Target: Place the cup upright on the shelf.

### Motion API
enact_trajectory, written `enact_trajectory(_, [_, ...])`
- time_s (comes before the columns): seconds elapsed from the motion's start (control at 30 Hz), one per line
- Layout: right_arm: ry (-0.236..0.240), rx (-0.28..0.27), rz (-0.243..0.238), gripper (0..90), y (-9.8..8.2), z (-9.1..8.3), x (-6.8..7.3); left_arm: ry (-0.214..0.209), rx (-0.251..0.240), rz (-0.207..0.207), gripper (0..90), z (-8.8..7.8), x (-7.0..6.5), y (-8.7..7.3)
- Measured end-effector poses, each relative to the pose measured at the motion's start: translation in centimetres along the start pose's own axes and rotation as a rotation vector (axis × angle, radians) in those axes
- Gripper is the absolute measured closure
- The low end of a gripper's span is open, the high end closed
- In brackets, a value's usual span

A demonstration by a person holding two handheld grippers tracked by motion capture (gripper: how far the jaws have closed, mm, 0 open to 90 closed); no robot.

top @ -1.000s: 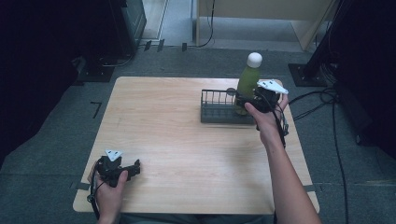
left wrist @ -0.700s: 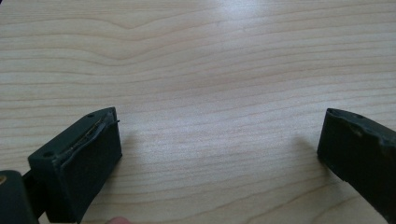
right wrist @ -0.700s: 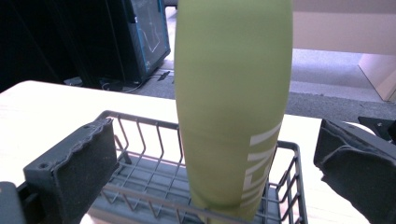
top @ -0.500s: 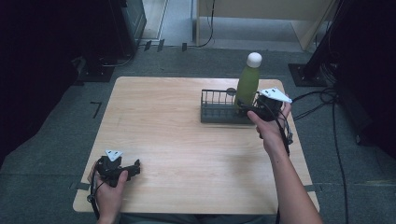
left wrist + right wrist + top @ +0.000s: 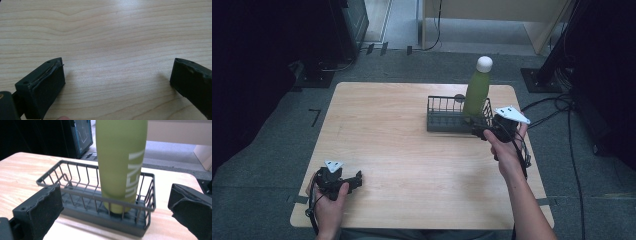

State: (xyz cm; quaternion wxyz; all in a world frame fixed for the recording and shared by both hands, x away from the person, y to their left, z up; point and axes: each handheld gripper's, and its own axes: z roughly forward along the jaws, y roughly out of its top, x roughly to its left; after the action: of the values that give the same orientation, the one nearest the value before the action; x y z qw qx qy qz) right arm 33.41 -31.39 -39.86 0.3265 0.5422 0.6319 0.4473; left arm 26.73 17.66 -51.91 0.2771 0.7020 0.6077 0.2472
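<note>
Bottle (image 5: 117, 162) just beyond right tool (image 5: 115, 212)

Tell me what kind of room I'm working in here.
Probably a lab or recording workspace: a bare wooden table on grey carpet, loose cables on the floor, and dark equipment racks behind.

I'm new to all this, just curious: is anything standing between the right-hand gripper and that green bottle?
Yes: the near wall of the wire basket crosses in front of the green bottle at its base. The right gripper, jaws open, faces it; above the rim, nothing visible intervenes.
</note>
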Motion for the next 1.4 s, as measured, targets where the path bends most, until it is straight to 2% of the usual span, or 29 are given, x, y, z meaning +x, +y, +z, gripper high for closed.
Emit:
enact_trajectory(0.3, [0.008,0.025,0.007,0.0,-2.3,-1.5,-0.6,-0.001,0.001,0.003,0.0,0.0,0.0,0.0])
enact_trajectory(0.77, [-0.023,0.078,0.032,0.0,-6.8,-3.3,-2.7,0.0,0.003,0.004,0.0,0.0,0.0,0.0])
enact_trajectory(1.07, [-0.057,0.132,0.063,0.0,-10.3,-4.4,-4.3,0.0,0.003,0.005,0.0,0.0,0.0,0.0])
enact_trajectory(1.4, [-0.106,0.189,0.089,0.2,-13.3,-6.0,-6.2,-0.001,0.003,0.003,0.0,0.0,0.0,0.0])
